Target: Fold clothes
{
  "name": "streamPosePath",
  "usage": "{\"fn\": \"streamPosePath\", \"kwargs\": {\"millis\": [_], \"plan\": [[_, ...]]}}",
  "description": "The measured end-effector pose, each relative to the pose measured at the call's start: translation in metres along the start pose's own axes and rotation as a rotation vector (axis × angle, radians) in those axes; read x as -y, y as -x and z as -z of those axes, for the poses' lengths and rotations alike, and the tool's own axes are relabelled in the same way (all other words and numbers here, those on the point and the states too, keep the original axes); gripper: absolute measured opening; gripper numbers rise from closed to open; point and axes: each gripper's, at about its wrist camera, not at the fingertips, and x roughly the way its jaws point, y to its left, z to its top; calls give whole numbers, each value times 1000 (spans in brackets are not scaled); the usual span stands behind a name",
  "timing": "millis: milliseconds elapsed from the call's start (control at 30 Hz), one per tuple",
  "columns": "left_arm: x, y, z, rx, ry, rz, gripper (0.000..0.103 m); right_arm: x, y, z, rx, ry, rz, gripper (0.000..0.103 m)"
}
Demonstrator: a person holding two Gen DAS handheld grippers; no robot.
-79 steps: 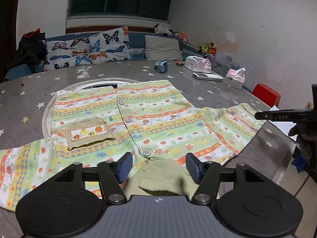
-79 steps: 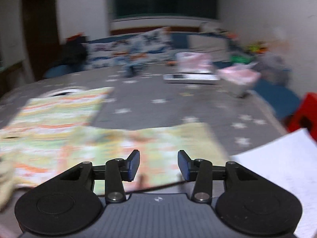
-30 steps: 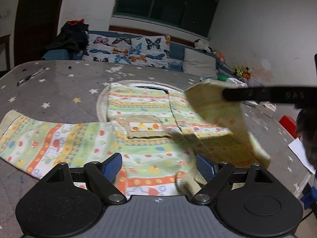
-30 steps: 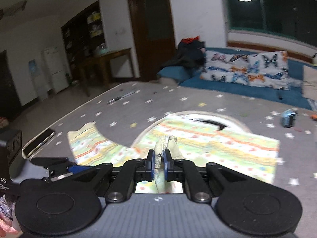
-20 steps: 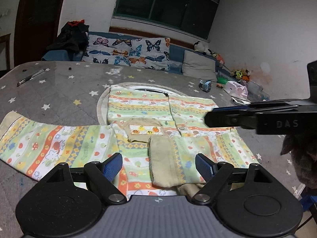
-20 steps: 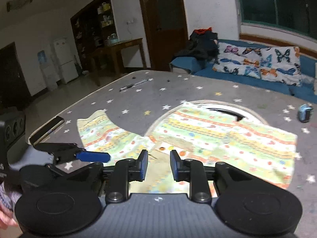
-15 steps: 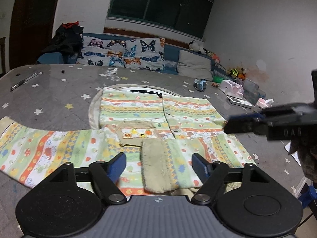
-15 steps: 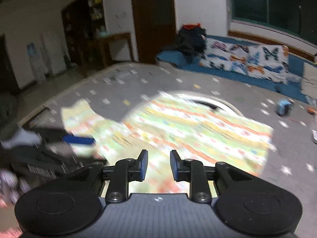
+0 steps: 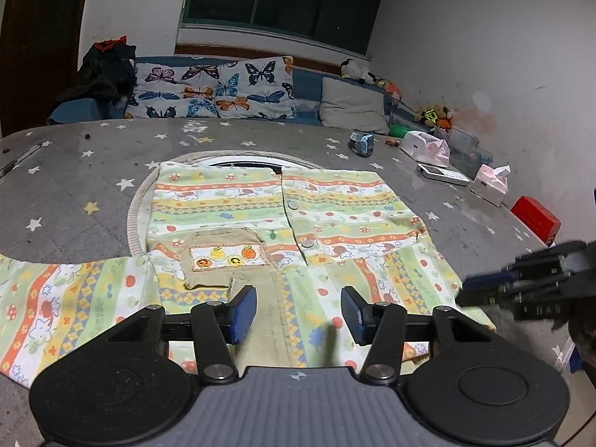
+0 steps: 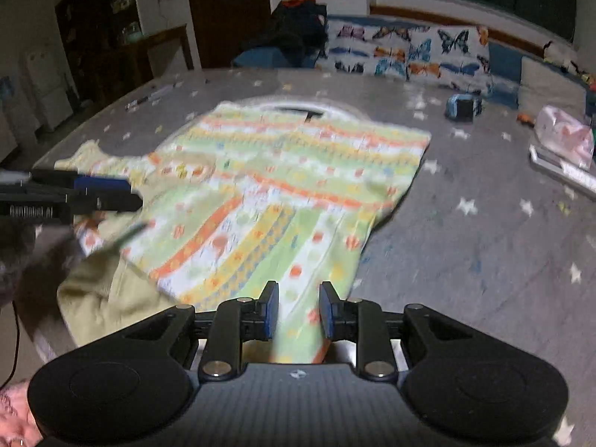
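A child's striped green, orange and white button shirt (image 9: pixel 283 208) lies flat on the grey star-print table (image 9: pixel 93 171). Its right sleeve (image 9: pixel 372 279) is folded across the lower front, beige cuff (image 9: pixel 260 320) near the pocket (image 9: pixel 219 253). The left sleeve (image 9: pixel 56 298) lies spread out to the left. My left gripper (image 9: pixel 298 313) is open and empty above the folded cuff. My right gripper (image 10: pixel 296 309) is open and empty over the shirt's (image 10: pixel 283 193) near edge. It also shows blurred at the right of the left wrist view (image 9: pixel 529 279).
Tissue boxes (image 9: pixel 428 147), a phone (image 9: pixel 443 175), a small blue gadget (image 9: pixel 361 141) and a red box (image 9: pixel 536 219) lie along the table's right and far side. A pen (image 9: pixel 18 160) lies at far left. A sofa with butterfly cushions (image 9: pixel 212 89) stands behind.
My right gripper carried the right sleeve across the shirt, opened and let it go, then drew back to the right. My left gripper stayed open and shifted slightly.
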Motion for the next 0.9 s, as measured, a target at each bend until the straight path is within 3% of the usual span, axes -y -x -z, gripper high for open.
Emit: {"fn": "streamPosePath", "kwargs": {"millis": [200, 333, 500, 900], "plan": [[5, -14, -4, -6, -35, -25, 44, 7, -21, -29, 71, -1, 26, 23], [1, -25, -2, -27, -44, -52, 33, 10, -33, -28, 50, -10, 42, 23], [-11, -26, 2, -42, -25, -75, 31, 9, -43, -28, 35, -9, 59, 24], [-16, -3, 12, -31, -42, -94, 31, -70, -41, -33, 53, 160, -142, 25]]}}
